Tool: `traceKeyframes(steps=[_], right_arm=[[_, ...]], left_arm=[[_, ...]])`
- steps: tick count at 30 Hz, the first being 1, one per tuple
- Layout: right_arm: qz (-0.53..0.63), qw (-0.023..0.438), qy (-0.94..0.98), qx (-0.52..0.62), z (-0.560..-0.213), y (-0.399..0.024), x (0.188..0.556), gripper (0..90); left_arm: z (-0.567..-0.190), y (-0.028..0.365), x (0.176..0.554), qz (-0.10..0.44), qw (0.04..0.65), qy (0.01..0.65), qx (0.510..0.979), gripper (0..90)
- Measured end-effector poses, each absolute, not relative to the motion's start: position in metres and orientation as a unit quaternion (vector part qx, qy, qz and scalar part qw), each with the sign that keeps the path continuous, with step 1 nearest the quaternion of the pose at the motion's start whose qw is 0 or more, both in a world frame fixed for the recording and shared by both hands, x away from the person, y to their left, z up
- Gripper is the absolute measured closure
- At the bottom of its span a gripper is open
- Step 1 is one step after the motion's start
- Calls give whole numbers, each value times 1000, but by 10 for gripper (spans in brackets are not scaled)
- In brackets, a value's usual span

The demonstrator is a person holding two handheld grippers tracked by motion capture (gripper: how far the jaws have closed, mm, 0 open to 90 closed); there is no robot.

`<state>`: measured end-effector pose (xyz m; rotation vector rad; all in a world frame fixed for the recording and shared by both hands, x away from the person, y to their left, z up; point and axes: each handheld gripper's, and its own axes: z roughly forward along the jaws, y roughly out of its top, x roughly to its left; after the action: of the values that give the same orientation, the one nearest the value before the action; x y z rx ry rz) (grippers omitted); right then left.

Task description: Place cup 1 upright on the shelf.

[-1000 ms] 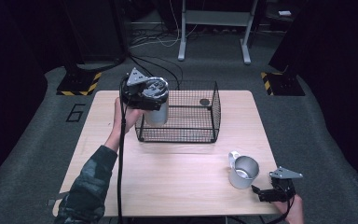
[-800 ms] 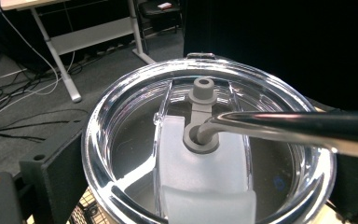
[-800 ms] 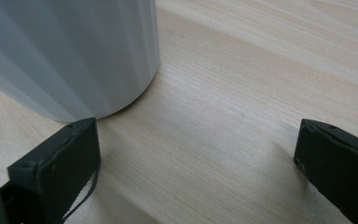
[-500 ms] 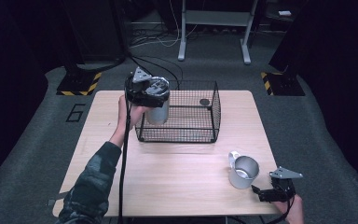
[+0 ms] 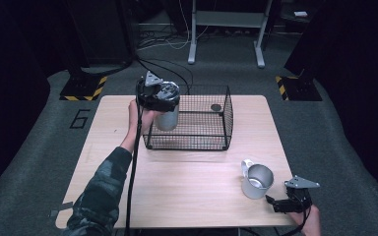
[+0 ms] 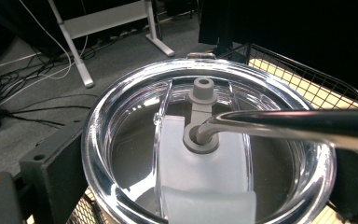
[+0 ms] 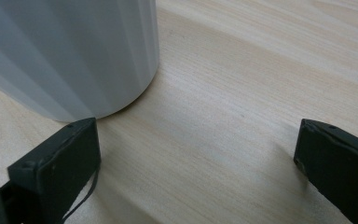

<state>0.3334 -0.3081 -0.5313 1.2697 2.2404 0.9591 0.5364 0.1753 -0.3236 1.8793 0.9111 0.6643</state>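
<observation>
Seen from the high view, the left gripper (image 5: 158,98) was raised over the near-left corner of the black wire basket (image 5: 222,129), toward ten o'clock from the middle of the wooden table (image 5: 177,187), and it was clamped on a steel tumbler (image 5: 167,119) that hung upright under it, at the basket's left end; whether the tumbler's base touched the basket floor could not be told. In the left gripper view the tumbler's clear lid (image 6: 121,140) lay close under the camera, with one black jaw pressed against the rim at eight o'clock and the other hard against it at four o'clock; a grey stopper (image 6: 201,116) sat in the lid's middle, and a metal bar (image 6: 298,125) ran out from it toward three o'clock. A small round dark disc (image 5: 216,107) lay in the far-right part of the basket, well apart from the tumbler. The right gripper (image 5: 286,203) rested low at the table's near-right edge, about five o'clock from the table's middle, held by a hand (image 5: 311,222) at the bottom of the frame. Its jaws stood wide apart with bare wood between them in the right gripper view, and a metal mug (image 5: 256,180) stood just beside its left jaw, at ten o'clock from the gripper, ungrasped.
</observation>
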Motion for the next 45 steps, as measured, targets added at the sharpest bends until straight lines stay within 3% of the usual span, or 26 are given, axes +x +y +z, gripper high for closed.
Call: traceKeyframes(steps=[45], right_arm=[[342,196,800,453,-531,-308,333,0]], left_arm=[[-370,160,567,252,438,400,765,40]])
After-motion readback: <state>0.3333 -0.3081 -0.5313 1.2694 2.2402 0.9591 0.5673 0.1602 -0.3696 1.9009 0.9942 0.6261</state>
